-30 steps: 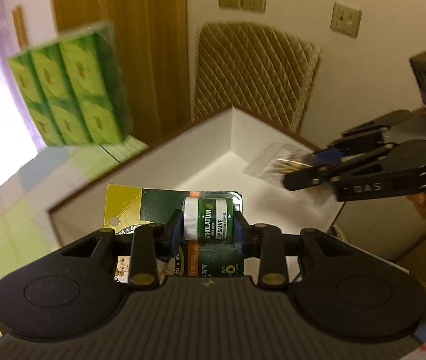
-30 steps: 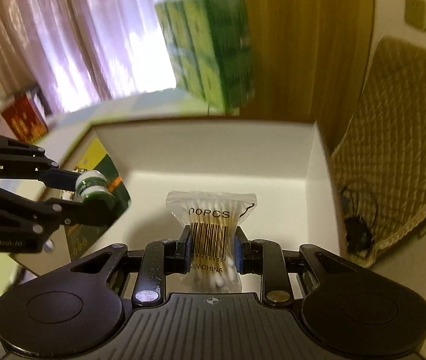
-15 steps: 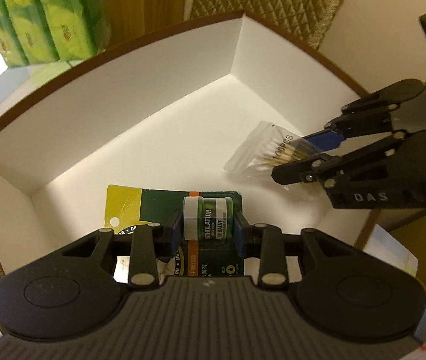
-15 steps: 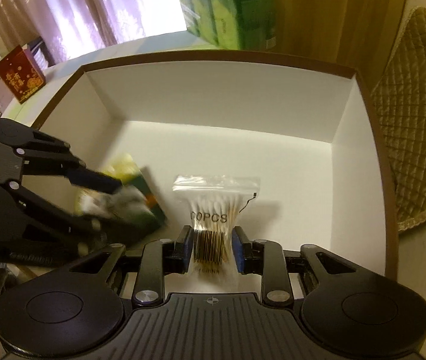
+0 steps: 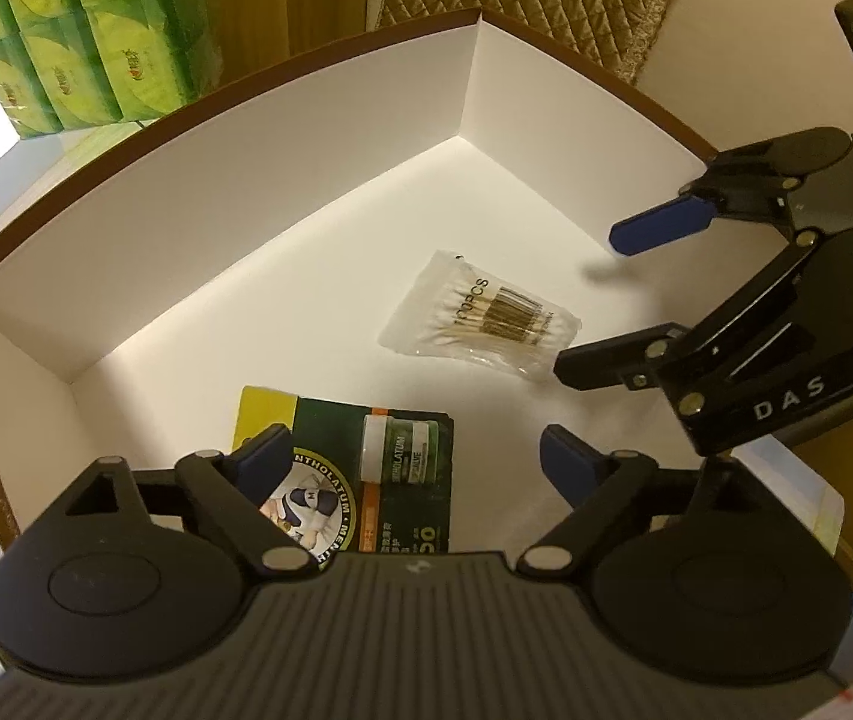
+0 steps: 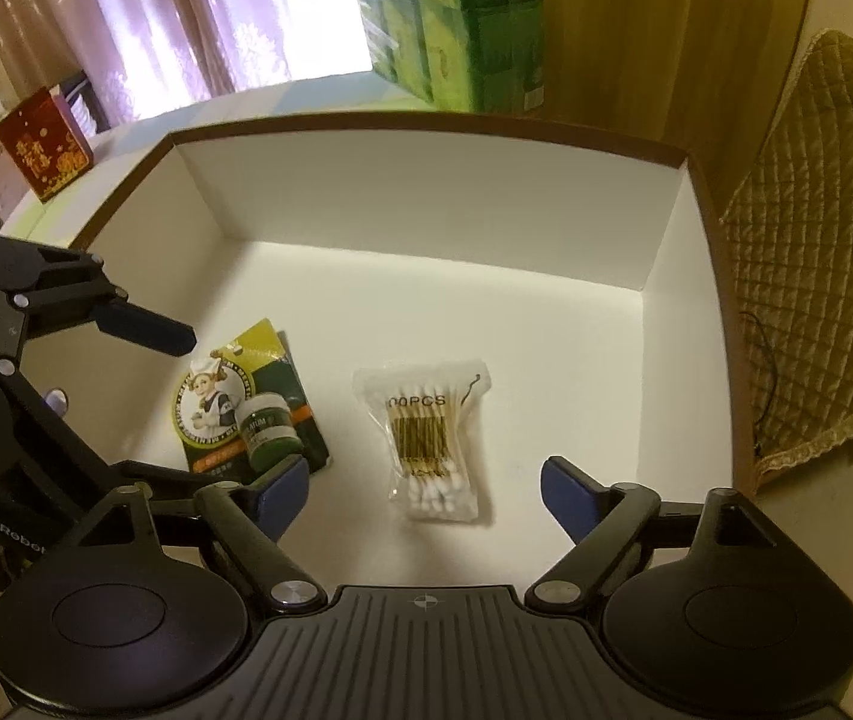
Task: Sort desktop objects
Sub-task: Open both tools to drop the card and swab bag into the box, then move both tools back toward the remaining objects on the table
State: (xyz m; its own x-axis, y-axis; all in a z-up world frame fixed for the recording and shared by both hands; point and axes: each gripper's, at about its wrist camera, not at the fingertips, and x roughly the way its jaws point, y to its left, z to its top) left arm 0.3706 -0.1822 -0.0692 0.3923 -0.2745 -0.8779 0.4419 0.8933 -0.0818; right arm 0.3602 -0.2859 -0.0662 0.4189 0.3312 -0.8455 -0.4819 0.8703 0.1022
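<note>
Left wrist view: box point(image 5: 318, 138) interior, both grippers above its floor.
Left gripper point(image 5: 414, 459): jaws opening, now wide; nothing pressed between the pads.
Salve card point(image 5: 402, 480): flat on the box floor, directly below and between the left jaws, long axis roughly along the pointing line.
Right gripper point(image 6: 423, 483): jaws opening, now wide; empty.
Swab bag point(image 6: 432, 438): flat on the floor just ahead of the right jaws, long axis along the pointing line.
Spacing: card and bag lie apart, not touching.
Nearer hand: left for the card, right for the bag.
Edges: the card lies near the left wall; the bag is mid-floor.
Open room: far half of the floor is bare; judged exit is straight up, clear of the rim.
</note>
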